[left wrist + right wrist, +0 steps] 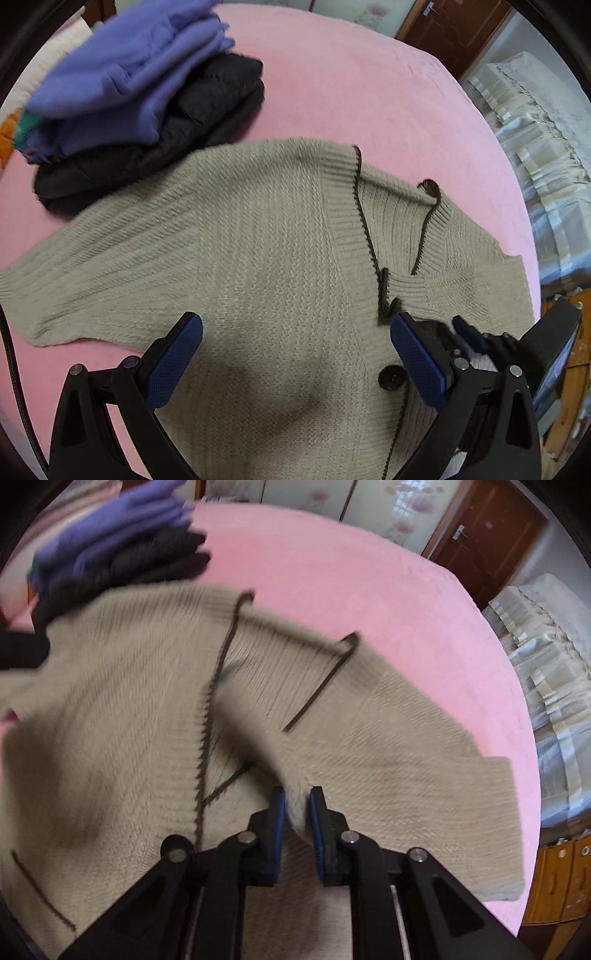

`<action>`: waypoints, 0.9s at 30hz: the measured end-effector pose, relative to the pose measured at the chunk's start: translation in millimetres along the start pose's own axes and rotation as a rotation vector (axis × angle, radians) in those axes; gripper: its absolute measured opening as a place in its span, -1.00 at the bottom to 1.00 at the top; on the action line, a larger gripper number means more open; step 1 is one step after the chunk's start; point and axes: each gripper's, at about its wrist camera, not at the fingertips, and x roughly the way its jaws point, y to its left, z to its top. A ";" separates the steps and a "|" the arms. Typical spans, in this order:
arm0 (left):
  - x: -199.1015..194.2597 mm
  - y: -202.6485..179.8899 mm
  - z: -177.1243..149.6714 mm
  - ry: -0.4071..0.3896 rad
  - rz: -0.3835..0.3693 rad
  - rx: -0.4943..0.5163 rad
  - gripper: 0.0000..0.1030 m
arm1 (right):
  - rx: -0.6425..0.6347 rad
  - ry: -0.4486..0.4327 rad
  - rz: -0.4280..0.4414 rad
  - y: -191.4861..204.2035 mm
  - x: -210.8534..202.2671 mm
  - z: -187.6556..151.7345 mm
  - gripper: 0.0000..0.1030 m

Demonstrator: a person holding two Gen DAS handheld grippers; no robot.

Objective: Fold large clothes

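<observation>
On the pink bed [369, 92], our right gripper [296, 805] pinches the soft, floppy cardigan [240, 240]; left gripper [295, 332] hangs wide open, empty.

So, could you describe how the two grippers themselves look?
Both the left gripper and the right gripper have matte black angular linkage arms with round silver pivot pins. Their fingers carry blue textured pads. A thin black cable shows beside the left one.

Bare pink bedspread [351, 92] is left open beyond the beige cardigan's [240, 240] collar and to its right. The far left is blocked by a stack of folded clothes [147, 96], touching the cardigan's shoulder.
</observation>
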 end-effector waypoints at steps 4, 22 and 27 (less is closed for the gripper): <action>22.0 -11.8 4.8 0.043 -0.088 0.028 0.95 | 0.043 0.001 0.013 -6.1 -7.2 -14.1 -0.65; 136.0 -84.6 -23.0 0.327 -0.366 -0.060 0.41 | 0.321 -0.059 0.082 -80.0 -58.2 -59.1 -0.65; 144.5 -102.7 -28.8 0.353 -0.318 0.002 -0.83 | 0.360 -0.075 0.108 -92.4 -56.8 -62.3 -0.65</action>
